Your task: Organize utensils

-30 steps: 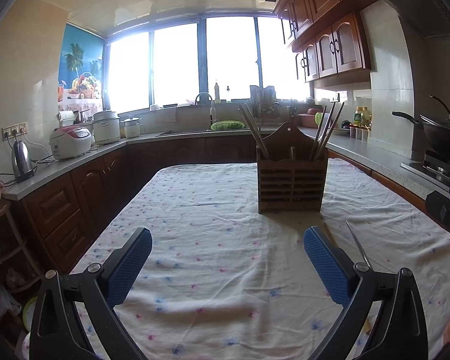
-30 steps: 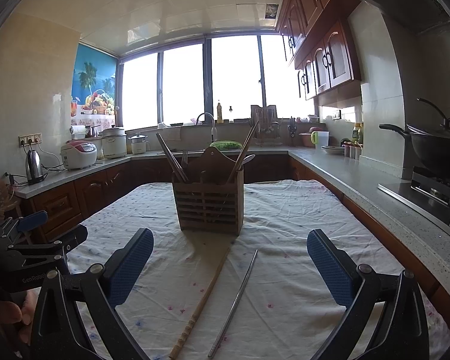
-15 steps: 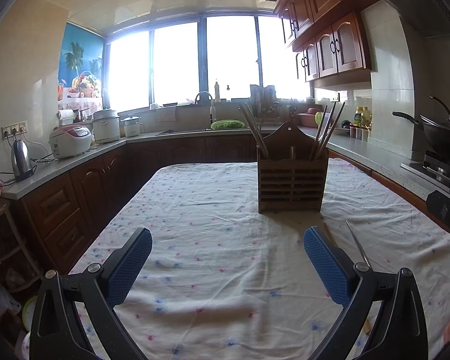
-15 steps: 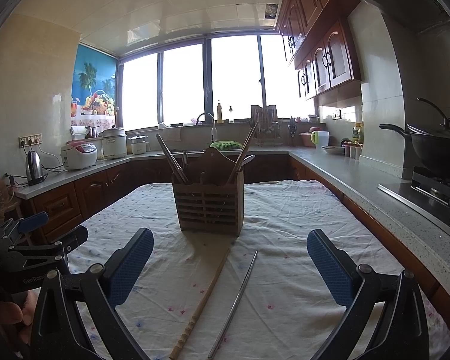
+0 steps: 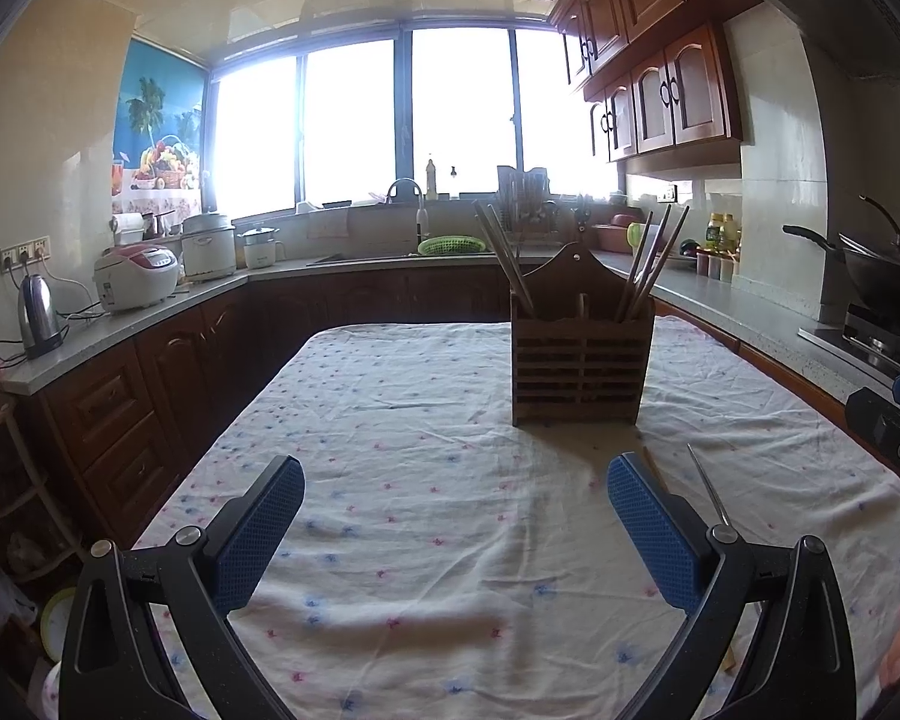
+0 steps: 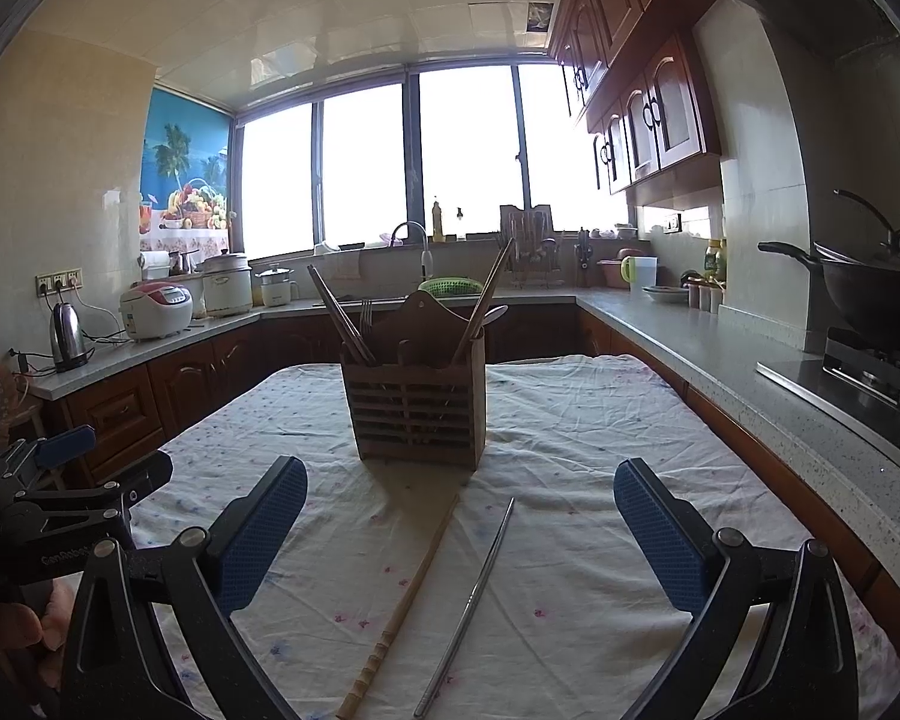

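Note:
A brown slatted wooden utensil holder (image 6: 417,405) (image 5: 581,363) stands upright mid-table with chopsticks, a fork and a spoon in it. Two loose sticks lie on the cloth in front of it: a wooden chopstick (image 6: 408,597) and a metal chopstick (image 6: 471,597), side by side. My right gripper (image 6: 459,525) hovers open above them, empty. My left gripper (image 5: 455,519) is open over bare cloth, left of the holder. In the left wrist view only the metal chopstick's (image 5: 707,489) tip shows, beside my right blue pad.
The table carries a white flowered cloth (image 5: 402,420). Counters run around it: kettle (image 5: 37,315) and rice cookers on the left, a sink under the window, a wok (image 6: 870,294) on the stove at right. A person's hand holds the other gripper at each view's edge.

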{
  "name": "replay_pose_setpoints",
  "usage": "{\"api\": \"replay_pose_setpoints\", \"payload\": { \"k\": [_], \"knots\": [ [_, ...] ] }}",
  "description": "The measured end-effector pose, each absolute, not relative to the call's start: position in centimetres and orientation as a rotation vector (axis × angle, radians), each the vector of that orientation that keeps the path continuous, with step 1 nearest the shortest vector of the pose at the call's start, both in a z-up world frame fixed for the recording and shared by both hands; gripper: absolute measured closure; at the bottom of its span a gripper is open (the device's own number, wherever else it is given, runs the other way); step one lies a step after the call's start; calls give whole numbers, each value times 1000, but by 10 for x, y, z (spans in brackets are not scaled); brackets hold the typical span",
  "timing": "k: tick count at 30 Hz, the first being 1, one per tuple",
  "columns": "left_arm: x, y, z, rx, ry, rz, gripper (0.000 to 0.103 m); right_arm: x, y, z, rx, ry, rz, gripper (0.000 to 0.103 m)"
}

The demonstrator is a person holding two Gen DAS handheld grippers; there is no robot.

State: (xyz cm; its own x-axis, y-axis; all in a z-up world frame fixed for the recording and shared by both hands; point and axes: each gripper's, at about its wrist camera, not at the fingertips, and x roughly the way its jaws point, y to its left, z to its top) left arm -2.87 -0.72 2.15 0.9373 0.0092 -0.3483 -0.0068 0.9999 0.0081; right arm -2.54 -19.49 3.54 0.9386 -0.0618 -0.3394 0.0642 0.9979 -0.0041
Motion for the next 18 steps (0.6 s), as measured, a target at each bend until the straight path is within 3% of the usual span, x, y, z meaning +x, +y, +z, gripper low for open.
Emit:
{"api": "replay_pose_setpoints", "payload": {
  "k": [18],
  "knots": [
    [-25, -12, 26, 0, 380, 2, 1, -14, -208, 32, 26, 379, -67, 0]
  ]
}}
